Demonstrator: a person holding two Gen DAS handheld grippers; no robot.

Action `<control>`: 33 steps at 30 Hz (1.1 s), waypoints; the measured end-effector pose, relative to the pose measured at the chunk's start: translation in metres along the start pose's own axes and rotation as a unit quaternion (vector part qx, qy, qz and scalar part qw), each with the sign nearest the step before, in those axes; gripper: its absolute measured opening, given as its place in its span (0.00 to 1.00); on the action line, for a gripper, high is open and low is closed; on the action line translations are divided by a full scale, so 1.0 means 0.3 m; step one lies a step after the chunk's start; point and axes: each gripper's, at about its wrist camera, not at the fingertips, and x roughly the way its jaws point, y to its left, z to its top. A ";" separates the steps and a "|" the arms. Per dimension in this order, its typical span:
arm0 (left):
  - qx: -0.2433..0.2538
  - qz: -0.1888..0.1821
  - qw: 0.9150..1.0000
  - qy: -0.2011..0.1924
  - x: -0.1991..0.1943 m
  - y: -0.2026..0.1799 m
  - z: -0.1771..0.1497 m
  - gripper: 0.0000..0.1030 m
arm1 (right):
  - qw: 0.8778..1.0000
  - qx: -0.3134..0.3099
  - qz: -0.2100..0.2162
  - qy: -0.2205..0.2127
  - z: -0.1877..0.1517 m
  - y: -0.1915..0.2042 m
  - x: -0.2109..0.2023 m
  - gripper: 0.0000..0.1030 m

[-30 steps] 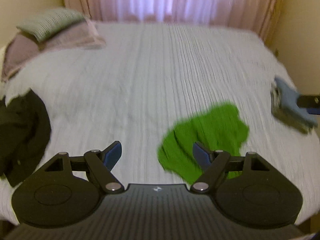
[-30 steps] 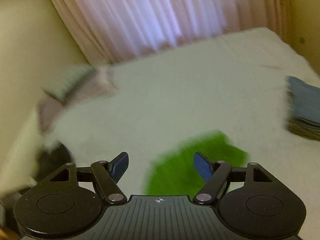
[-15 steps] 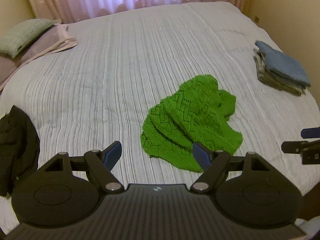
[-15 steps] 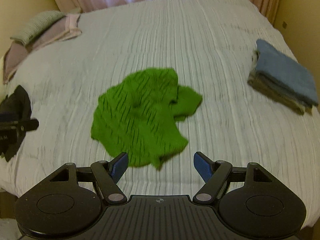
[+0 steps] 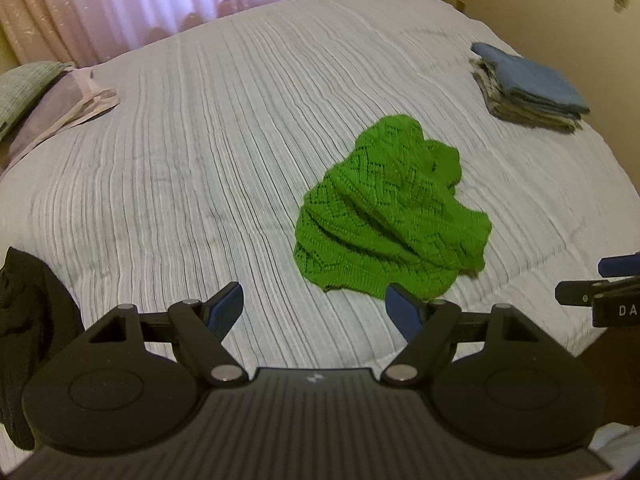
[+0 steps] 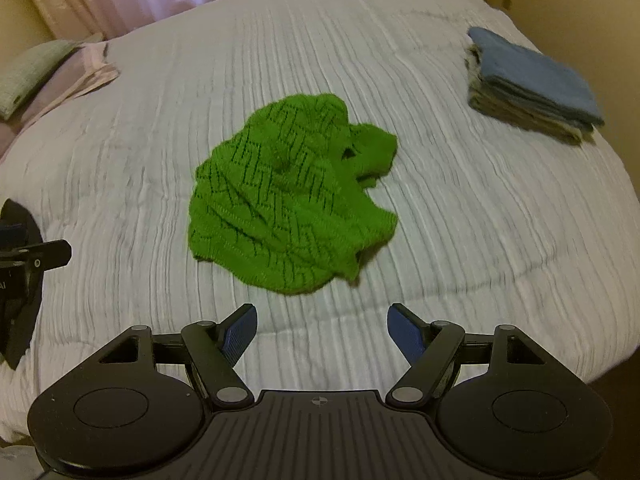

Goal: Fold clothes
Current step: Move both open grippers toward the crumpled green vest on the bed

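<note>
Crumpled green knit sweater point(image 6: 292, 196) mid-bed point(image 6: 480, 240); folded stack point(image 6: 532, 88) far right, black garment point(image 5: 28, 320) left; both grippers' fingers point(image 6: 240, 332) wide, empty.

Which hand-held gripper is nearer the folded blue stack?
Right. The right hand-held gripper is on the same side of the green sweater as the folded blue stack; the left hand-held gripper is toward the black garment.

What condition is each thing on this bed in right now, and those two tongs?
Green knit sweater: crumpled, unfolded.
Blue-topped stack: folded, piled neatly.
Black garment: bunched at the bed's edge.
Pillows: stacked at the far corner.
Left tongs: open, empty.
Right tongs: open, empty.
</note>
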 end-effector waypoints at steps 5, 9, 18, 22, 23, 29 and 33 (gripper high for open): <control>0.020 -0.011 1.000 0.009 0.018 0.018 -0.030 0.73 | 0.999 0.032 -0.014 0.008 -0.074 0.017 -0.004 0.73; 0.030 -0.015 0.999 0.007 0.018 0.003 -0.027 0.73 | 0.998 0.050 -0.022 0.006 -0.088 0.002 -0.016 0.73; -0.005 0.017 1.000 0.009 0.033 -0.068 0.001 0.73 | 1.000 0.003 -0.002 0.009 -0.029 -0.055 0.029 0.73; -0.041 0.041 0.998 0.015 0.050 -0.145 0.028 0.73 | 0.999 -0.031 0.009 0.007 0.035 -0.148 0.049 0.73; -0.049 0.047 0.998 0.016 0.054 -0.171 0.035 0.73 | 0.999 -0.038 0.012 0.006 0.053 -0.175 0.052 0.73; -0.093 0.079 0.992 0.023 0.070 -0.348 0.072 0.73 | 0.997 -0.075 0.033 0.011 0.139 -0.370 0.078 0.73; -0.126 0.098 0.987 0.030 0.079 -0.444 0.071 0.73 | 0.993 -0.106 0.044 0.021 0.195 -0.481 0.105 0.73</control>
